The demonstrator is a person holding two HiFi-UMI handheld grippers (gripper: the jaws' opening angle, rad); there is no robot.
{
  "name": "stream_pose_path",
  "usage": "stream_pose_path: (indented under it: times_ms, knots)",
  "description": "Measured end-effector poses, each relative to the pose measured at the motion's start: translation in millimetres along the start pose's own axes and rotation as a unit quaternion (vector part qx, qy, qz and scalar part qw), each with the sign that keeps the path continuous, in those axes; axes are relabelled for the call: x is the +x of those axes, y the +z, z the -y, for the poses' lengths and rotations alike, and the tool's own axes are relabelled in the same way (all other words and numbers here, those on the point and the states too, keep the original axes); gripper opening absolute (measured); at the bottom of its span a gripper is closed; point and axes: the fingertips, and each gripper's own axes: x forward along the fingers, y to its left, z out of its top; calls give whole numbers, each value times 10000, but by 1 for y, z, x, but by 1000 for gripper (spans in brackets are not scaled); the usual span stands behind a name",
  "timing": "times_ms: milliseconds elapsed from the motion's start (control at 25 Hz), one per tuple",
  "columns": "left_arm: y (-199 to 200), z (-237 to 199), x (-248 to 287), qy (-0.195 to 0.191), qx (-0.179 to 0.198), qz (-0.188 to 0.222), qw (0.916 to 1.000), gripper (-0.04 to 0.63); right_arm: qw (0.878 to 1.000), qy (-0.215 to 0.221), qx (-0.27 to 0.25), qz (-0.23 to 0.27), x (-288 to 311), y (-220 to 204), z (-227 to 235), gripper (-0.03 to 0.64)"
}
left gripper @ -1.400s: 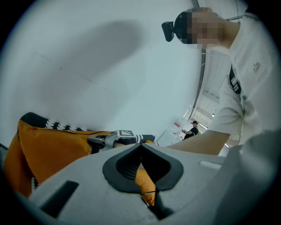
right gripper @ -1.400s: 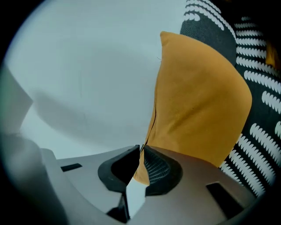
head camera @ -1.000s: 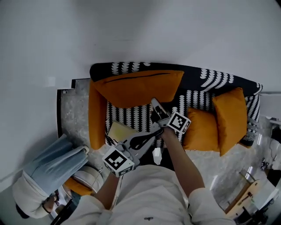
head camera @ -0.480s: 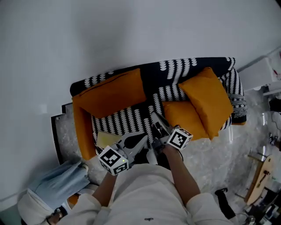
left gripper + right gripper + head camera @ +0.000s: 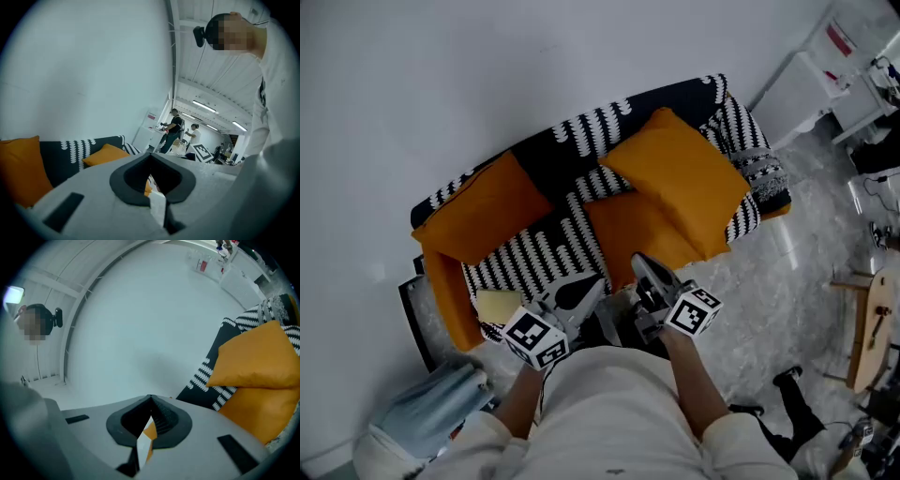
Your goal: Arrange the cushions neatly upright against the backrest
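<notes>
left cushion: orange, large, rectangular; stands roughly upright, leaning on the backrest at the sofa's left end.
flat cushion: orange; lies flat on the seat, right of middle, partly covered.
top cushion: orange, squarish; tilted, lower part resting on the flat cushion, far corner up against the backrest.
backrest: black with rows of white marks; shows between left cushion and top cushion.

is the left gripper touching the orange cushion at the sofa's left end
Apart. In the head view the left gripper sits near the sofa's front edge, with bare striped seat between it and that cushion.
</notes>
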Motion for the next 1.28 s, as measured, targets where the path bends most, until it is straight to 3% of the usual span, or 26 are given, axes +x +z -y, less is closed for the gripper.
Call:
stream_pose_path:
  times_ms: [360,560,680,960,1200,1280]
  knots:
    - [-28,84,83,-575,250,-556,9965,9,9976,-496,-81,471,-112,44,43,8]
    - [-45,98,121,-946,362,-958,9902,9,9938,-907,30,642,-134,55,73,8]
    - [-51,91,147,-1128,291,-1078,9873,9,9918,-1160,-27,542,-138,64,91,8]
    - [-48,39,210,-1265,91,-1429,9816,9,9841,-1646,-392,550,-132,133,123,8]
    - [-33,0,254,-1273,-402,-1351,9818,11,9768,-2001,-756,88,-96,161,150,8]
    - [-30,-12,257,-1217,-502,-1340,9822,11,9707,-2128,-1060,-335,-77,155,161,9]
